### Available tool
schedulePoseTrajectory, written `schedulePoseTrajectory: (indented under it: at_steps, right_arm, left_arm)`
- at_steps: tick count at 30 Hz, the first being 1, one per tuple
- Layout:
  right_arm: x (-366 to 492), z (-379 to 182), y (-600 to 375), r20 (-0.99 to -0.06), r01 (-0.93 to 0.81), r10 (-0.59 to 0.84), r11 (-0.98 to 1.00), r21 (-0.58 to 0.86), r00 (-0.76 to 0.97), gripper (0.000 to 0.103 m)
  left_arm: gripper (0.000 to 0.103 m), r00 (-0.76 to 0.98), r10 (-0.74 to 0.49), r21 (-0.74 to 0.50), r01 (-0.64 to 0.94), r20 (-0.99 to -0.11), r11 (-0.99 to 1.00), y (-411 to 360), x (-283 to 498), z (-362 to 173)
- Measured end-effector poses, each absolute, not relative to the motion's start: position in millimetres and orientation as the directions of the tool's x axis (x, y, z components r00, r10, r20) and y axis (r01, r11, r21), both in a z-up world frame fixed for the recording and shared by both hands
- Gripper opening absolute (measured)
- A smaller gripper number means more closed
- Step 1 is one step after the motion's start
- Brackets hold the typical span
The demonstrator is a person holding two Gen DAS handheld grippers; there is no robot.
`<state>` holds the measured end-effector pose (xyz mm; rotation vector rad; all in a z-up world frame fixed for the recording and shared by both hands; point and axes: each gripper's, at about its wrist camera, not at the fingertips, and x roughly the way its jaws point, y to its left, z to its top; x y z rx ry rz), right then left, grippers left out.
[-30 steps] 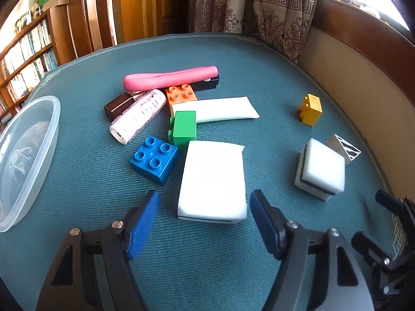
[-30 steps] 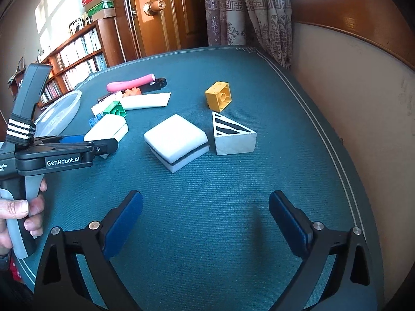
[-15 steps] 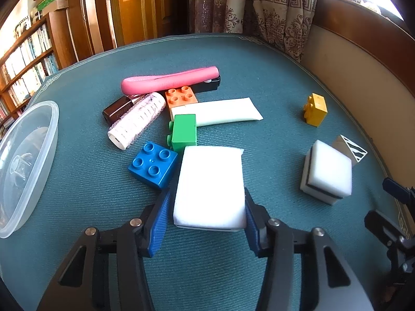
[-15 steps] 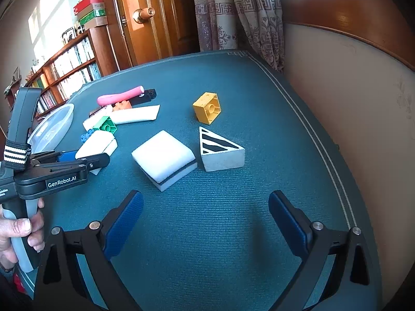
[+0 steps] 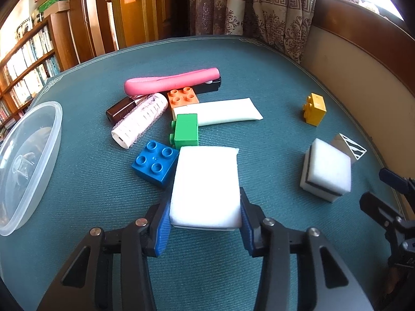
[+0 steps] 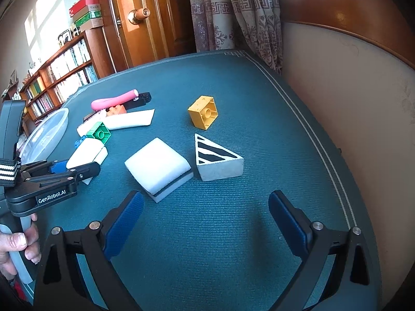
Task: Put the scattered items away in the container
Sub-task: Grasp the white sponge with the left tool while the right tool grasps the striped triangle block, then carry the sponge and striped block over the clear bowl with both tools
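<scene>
Gripping one of two white sponges [image 5: 206, 189], left hand-held gripper [image 5: 205, 223]; four bricks.

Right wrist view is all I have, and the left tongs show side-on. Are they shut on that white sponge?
Observer: Yes. The left wrist view shows the left tongs with both blue pads pressed on the long sides of the white sponge.
Operator: Anything crowding it?
Observer: A blue brick sits right beside its left edge, and a green brick sits at its far end.
Operator: Where is the container from there?
Observer: The clear container lies to the left, with only teal cloth between it and the tongs.
</scene>
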<state>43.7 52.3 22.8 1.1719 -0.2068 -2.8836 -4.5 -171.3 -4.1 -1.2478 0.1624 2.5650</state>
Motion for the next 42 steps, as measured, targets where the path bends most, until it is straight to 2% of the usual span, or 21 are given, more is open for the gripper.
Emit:
schedulePoseTrajectory:
  at_steps: [13,18,26,28,42]
  right_arm:
    - [21,28,51,-0.679,-0.04,-0.076,-0.987,0.153,-0.73,0.098]
    - [10,29,54,-0.681,-0.056,-0.073,-0.985,0.166,-0.729,0.081]
    - [0,24,67,-0.691,-0.103,-0.041,-0.981,0.165,-0.721,0.066]
    - [-2,24,71,-0.696,-0.117,-0.033,-0.979,0.166,-0.718,0.06]
    - [-8,17,76,-0.715,-0.108,-0.042,-0.981,0.163,-0.698,0.058]
  left_arm:
    - [0.049,-0.588,0.202,-0.029,-0.29,-0.784,-0.957,-180,3,-3]
    - [0.049,-0.591,0.202,-0.032,-0.286,-0.781,-0.958,-183,7,-1]
    - [0.049,-0.589,0.207,-0.042,-0.281,-0.781,-0.959,-187,7,-2]
    - [0.049,-0.588,0.207,-0.043,-0.281,-0.782,-0.959,-186,7,-2]
    - [0.049,-0.585,0.211,-0.05,-0.279,-0.784,-0.959,-190,6,-2]
